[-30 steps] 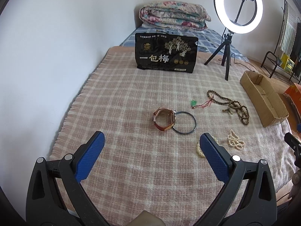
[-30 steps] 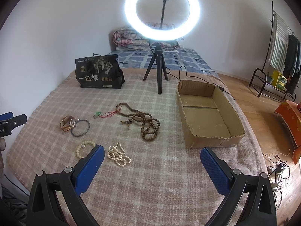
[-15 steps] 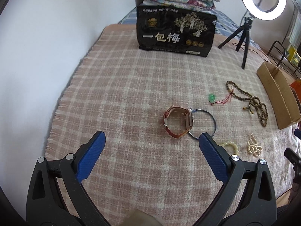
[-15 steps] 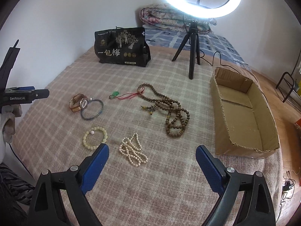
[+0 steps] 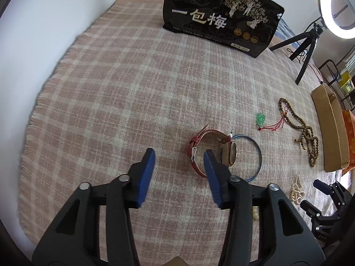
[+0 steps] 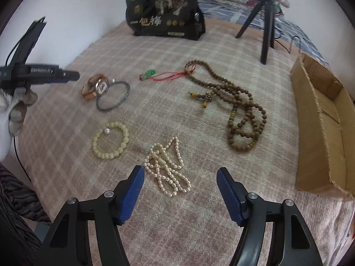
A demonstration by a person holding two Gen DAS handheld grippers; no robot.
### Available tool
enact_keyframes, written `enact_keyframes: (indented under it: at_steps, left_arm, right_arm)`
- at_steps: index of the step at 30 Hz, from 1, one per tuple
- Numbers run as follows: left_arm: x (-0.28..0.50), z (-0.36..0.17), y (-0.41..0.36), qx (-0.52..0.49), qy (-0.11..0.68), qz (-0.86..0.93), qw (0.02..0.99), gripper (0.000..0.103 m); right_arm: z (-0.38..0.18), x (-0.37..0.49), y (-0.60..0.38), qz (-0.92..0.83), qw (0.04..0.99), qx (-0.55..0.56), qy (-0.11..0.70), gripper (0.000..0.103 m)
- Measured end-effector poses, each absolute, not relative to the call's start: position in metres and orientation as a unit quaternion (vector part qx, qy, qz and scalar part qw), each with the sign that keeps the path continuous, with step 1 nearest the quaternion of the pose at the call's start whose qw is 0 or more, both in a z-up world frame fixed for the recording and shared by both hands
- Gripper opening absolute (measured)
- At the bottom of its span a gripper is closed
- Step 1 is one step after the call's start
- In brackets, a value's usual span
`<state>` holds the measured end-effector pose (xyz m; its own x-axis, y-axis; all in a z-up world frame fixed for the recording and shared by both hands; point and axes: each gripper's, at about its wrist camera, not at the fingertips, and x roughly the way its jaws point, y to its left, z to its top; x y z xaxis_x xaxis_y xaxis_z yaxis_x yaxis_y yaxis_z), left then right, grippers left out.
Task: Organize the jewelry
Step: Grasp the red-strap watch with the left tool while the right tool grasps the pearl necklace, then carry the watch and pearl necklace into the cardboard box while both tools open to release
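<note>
A red-strapped watch [image 5: 229, 155] lies on the plaid blanket [image 5: 133, 88], leaning on a blue bangle [image 5: 255, 155]. My left gripper [image 5: 178, 155] points down just before it. Its jaws are closing, with the strap's clasp side between the fingertips and nothing pressed. A pearl necklace [image 6: 166, 168] lies in a heap between the fingers of my right gripper [image 6: 180, 171]. Those jaws are closing too, clear of the pearls. Nearby lie a cream bead bracelet [image 6: 111, 140], a green pendant on red cord [image 6: 150, 73] and a brown bead necklace [image 6: 239, 110].
An open cardboard box [image 6: 321, 122] stands at the blanket's right edge. A black printed bag [image 5: 221, 15] stands at the back, a ring light tripod [image 6: 266, 22] beside it. A white wall runs along the left. A gloved hand [image 6: 11, 110] carries the left gripper.
Both grippers have dropped and tilted down toward the blanket, the left onto the watch, the right onto the pearls. Both pairs of jaws have narrowed, the left more.
</note>
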<state>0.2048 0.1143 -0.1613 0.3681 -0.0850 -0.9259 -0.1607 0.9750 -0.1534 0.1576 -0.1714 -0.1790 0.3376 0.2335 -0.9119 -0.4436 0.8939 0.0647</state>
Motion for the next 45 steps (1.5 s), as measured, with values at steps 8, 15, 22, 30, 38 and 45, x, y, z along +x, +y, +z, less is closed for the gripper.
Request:
enact_keyframes:
  at_steps: [8, 15, 22, 30, 38, 45]
  left_arm:
    - [0.215, -0.175, 0.111, -0.116, 0.577, 0.018, 0.808, 0.04]
    - [0.221, -0.189, 0.102, -0.1, 0.591, 0.021, 0.8, 0.03]
    - [0.224, -0.194, 0.104, -0.104, 0.598, 0.024, 0.794, 0.025]
    - [0.23, -0.196, 0.099, -0.11, 0.599, 0.016, 0.793, 0.012]
    - [0.23, -0.192, 0.095, -0.12, 0.593, 0.012, 0.796, 0.007]
    - [0.224, -0.179, 0.102, -0.13, 0.576, 0.012, 0.807, 0.006]
  right_arm:
    - [-0.191, 0.166, -0.165, 0.217, 0.796, -0.116, 0.553, 0.065]
    - [-0.196, 0.164, -0.157, 0.22, 0.792, -0.146, 0.551, 0.063]
    - [-0.2, 0.165, -0.151, 0.216, 0.789, -0.161, 0.552, 0.062]
    - [-0.199, 0.166, -0.149, 0.232, 0.785, -0.139, 0.557, 0.026]
    - [-0.195, 0.166, -0.152, 0.234, 0.79, -0.122, 0.554, 0.008]
    - [-0.178, 0.17, -0.162, 0.223, 0.807, -0.1, 0.537, 0.006]
